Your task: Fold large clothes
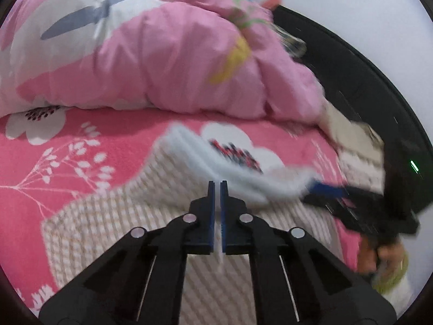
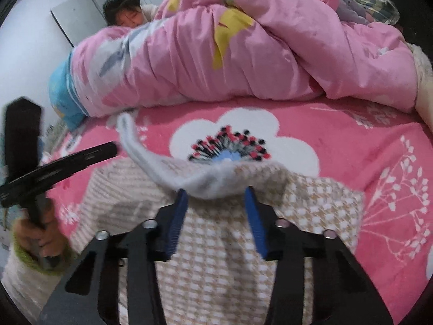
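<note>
A beige and white checked knit garment with a pale fluffy collar lies on the pink flowered bed sheet. It also shows in the right wrist view, its collar lifted near the fingertips. My left gripper hovers over the garment with its jaws nearly closed and nothing visible between them. My right gripper is open, its blue pads either side of the collar edge. In the left wrist view the right gripper is blurred at the collar's right end. The left gripper shows at left.
A bunched pink duvet lies across the far side of the bed, covering a sleeping person. A white wall and cabinet stand behind. A dark curved bed frame runs along the right in the left wrist view.
</note>
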Tool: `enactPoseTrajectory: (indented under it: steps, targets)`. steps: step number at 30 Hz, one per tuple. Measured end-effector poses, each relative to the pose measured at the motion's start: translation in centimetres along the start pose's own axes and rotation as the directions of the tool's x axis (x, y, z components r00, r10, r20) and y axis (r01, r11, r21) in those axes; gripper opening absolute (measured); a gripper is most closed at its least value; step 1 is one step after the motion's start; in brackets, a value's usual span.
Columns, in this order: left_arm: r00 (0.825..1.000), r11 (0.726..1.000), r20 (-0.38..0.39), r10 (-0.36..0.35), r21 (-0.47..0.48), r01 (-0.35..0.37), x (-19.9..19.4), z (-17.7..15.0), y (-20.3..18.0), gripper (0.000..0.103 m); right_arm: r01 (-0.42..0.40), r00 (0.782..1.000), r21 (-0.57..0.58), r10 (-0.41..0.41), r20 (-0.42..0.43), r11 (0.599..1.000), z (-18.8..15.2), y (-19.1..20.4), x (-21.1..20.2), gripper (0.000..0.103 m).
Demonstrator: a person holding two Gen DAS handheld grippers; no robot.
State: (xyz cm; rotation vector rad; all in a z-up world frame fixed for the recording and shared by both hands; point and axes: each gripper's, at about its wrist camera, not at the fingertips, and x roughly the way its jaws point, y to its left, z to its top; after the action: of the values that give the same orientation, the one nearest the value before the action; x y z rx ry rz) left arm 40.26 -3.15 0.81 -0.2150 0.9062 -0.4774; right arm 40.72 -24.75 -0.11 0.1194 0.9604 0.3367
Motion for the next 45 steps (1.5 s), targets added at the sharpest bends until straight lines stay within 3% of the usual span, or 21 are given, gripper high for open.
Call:
enactPoseTrajectory:
  steps: [3, 6, 9, 12, 16, 18, 20, 22, 23, 24, 25, 28, 29, 33, 35, 37, 38, 40, 42, 45]
  targets:
    - [0.999, 0.999, -0.052, 0.008, 0.037, -0.006, 0.1, -2.3, -0.8, 0.000, 0.084, 0.996, -0.049, -0.085, -0.032, 0.995, -1.5, 0.0, 0.8, 0.034]
    - [0.995, 1.000, -0.094, 0.015, 0.007, -0.015, 0.5, -3.8, 0.0, 0.000, 0.086, 0.996, -0.048, -0.088, -0.034, 0.995, -2.1, -0.2, 0.3, 0.034]
    - [1.000, 0.996, -0.025, 0.016, -0.090, -0.018, -0.5, -2.4, 2.3, 0.000, 0.073, 0.997, -0.055, -0.071, 0.042, 0.996, -0.9, 0.4, -2.1, 0.034]
    - [0.998, 0.974, 0.065, 0.006, -0.225, 0.009, -1.6, 0.4, 5.2, 0.016, 0.074, 0.992, -0.064, -0.067, 0.106, 0.995, 1.9, 1.4, -3.4, 0.034]
    - [0.995, 0.940, 0.100, -0.010, -0.339, 0.044, -1.7, 1.6, 7.1, 0.018, -0.059, 0.995, -0.014, 0.060, 0.073, 0.998, 6.9, 2.6, -0.6, 0.034]
    - [0.995, 0.927, 0.096, -0.023, -0.371, 0.057, -1.5, 1.2, 7.7, 0.018, -0.168, 0.986, 0.074, 0.168, 0.011, 0.983, 9.0, 2.7, 2.7, 0.034]
    - [0.997, 0.926, 0.076, -0.017, -0.374, 0.045, -1.2, 0.6, 8.1, 0.018, -0.262, 0.957, 0.179, 0.279, -0.078, 0.948, 9.8, 2.6, 6.5, 0.034]
    - [0.998, 0.922, 0.059, -0.027, -0.385, 0.048, -1.3, -0.5, 8.6, 0.018, -0.374, 0.891, 0.238, 0.419, -0.176, 0.896, 9.0, 3.5, 9.4, 0.034]
    - [0.997, 0.917, 0.062, -0.040, -0.395, 0.062, -1.7, -1.1, 9.0, 0.018, -0.429, 0.853, 0.215, 0.472, -0.224, 0.877, 8.1, 4.6, 10.0, 0.034]
    - [0.997, 0.914, 0.066, -0.047, -0.400, 0.070, -2.1, -1.4, 9.2, 0.018, -0.460, 0.834, 0.153, 0.485, -0.265, 0.875, 7.1, 5.9, 10.0, 0.034]
    - [0.995, 0.912, 0.077, -0.055, -0.402, 0.082, -2.7, -1.8, 9.7, 0.018, -0.465, 0.836, 0.054, 0.458, -0.301, 0.884, 5.5, 7.3, 9.5, 0.034]
    - [0.993, 0.917, 0.097, -0.060, -0.387, 0.094, -3.7, -2.2, 10.2, 0.018, -0.442, 0.842, -0.073, 0.386, -0.376, 0.894, 1.9, 8.9, 9.4, 0.034]
    - [0.993, 0.918, 0.094, -0.065, -0.384, 0.096, -3.6, -2.1, 10.2, 0.018, -0.411, 0.855, -0.114, 0.339, -0.392, 0.905, 0.4, 9.2, 9.7, 0.033]
    - [0.985, 0.905, 0.047, -0.164, -0.391, 0.169, -1.4, -2.1, 9.1, 0.018, -0.371, 0.891, -0.169, 0.299, -0.341, 0.913, -1.5, 9.4, 8.8, 0.033]
    - [0.985, 0.919, -0.012, -0.174, -0.361, 0.158, 0.4, -2.6, 7.6, 0.018, -0.341, 0.906, -0.193, 0.267, -0.329, 0.920, -2.2, 9.8, 7.8, 0.033]
    - [0.987, 0.944, -0.080, -0.139, -0.312, 0.108, 2.2, -3.5, 6.2, 0.018, -0.317, 0.914, -0.224, 0.233, -0.333, 0.922, -3.0, 9.7, 6.4, 0.033]
    - [0.989, 0.956, -0.109, -0.098, -0.288, 0.063, 2.9, -4.0, 5.8, 0.017, -0.310, 0.915, -0.220, 0.227, -0.335, 0.925, -3.2, 9.0, 5.6, 0.033]
    - [0.994, 0.973, -0.103, -0.045, -0.232, 0.020, 3.0, -4.7, 5.2, 0.012, -0.290, 0.931, -0.196, 0.229, -0.284, 0.937, -2.9, 6.8, 3.0, 0.044]
    - [0.995, 0.976, -0.090, -0.038, -0.217, 0.017, 2.7, -5.2, 5.2, 0.012, -0.262, 0.957, -0.150, 0.236, -0.169, 0.953, -2.5, 3.6, -0.3, 0.067]
    - [0.996, 0.975, -0.076, -0.050, -0.221, 0.032, 2.3, -5.7, 5.3, 0.012, -0.187, 0.979, -0.004, 0.186, -0.082, 0.982, -1.7, -1.5, -2.2, 0.067]
